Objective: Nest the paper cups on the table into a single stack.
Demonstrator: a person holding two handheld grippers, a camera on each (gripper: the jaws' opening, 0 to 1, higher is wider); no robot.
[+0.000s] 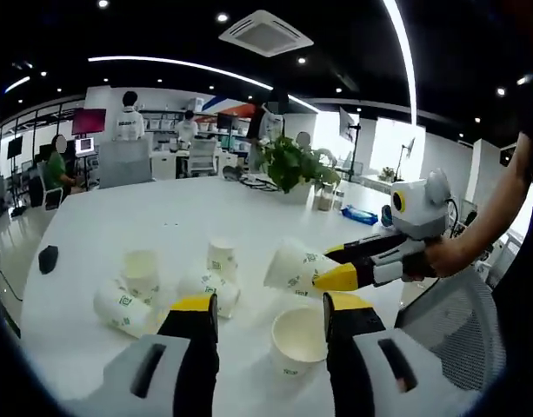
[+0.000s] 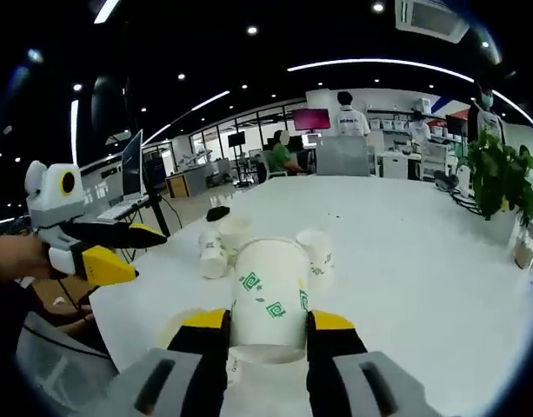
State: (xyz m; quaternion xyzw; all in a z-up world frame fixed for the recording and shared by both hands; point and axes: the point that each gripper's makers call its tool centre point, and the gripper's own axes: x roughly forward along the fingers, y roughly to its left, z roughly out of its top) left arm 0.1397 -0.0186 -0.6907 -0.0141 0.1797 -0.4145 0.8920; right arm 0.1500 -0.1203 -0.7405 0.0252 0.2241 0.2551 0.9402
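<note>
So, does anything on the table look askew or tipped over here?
Yes. Two cups lie on their sides: one at the left and one in the middle of the loose group, while others stand. The right gripper holds a cup. Nothing looks spilled or damaged.

The left gripper view looks from the near edge across the white table (image 1: 162, 217) toward the far office. The right gripper view faces likewise, closer in; both share the scattered paper cups (image 1: 140, 271).

Open office: white table (image 1: 162, 213), potted plant (image 1: 288, 162), ceiling light strips (image 1: 188, 65).
</note>
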